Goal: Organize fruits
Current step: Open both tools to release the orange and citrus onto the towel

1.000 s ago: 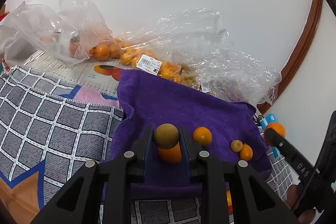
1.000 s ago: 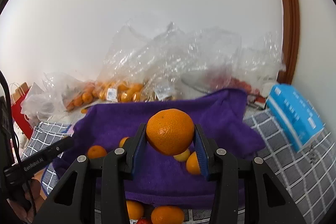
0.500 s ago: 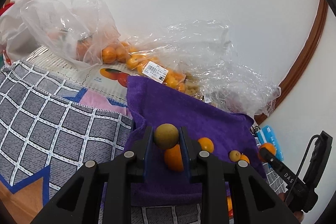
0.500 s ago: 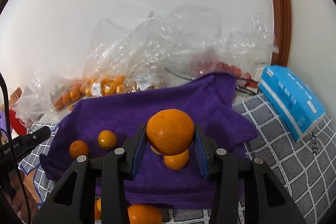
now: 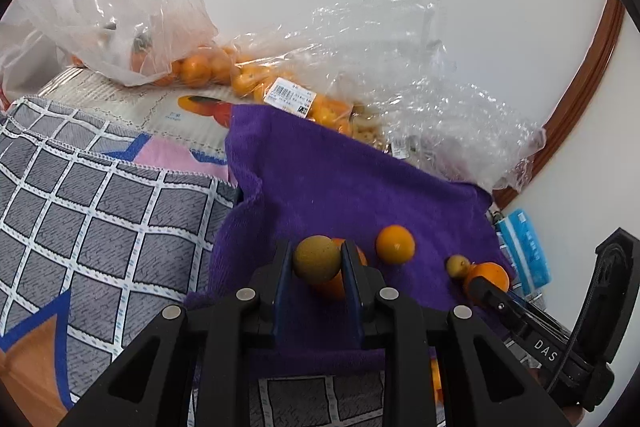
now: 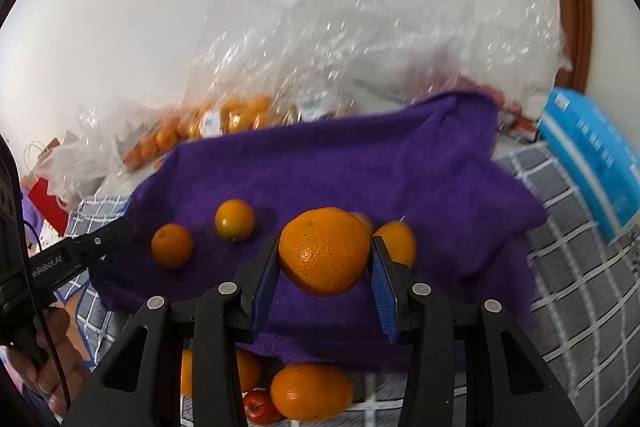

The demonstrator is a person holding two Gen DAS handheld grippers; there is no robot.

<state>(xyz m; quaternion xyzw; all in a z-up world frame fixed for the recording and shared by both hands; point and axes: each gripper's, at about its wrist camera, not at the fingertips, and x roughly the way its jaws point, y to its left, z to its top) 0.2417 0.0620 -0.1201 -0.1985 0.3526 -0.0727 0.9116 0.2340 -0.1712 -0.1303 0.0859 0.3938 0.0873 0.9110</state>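
In the left wrist view, a small brownish-green fruit (image 5: 317, 258) is clenched between the fingers of the left gripper (image 5: 316, 267) above the near edge of the purple towel (image 5: 340, 179), where an orange (image 5: 395, 243) lies just to the right. It should be lowered gently beside fruit of its own kind and released only once it rests on the towel, so that rolling is avoided. "DAS" can be read on the other tool at the right; the bag's barcode label (image 5: 290, 101) is too small to read. In the right wrist view, a large mandarin (image 6: 324, 251) is held by the right gripper (image 6: 325, 267) over the towel's near middle, near two loose oranges (image 6: 235, 219) to its left. "nRobot.AI" is legible on the left tool.
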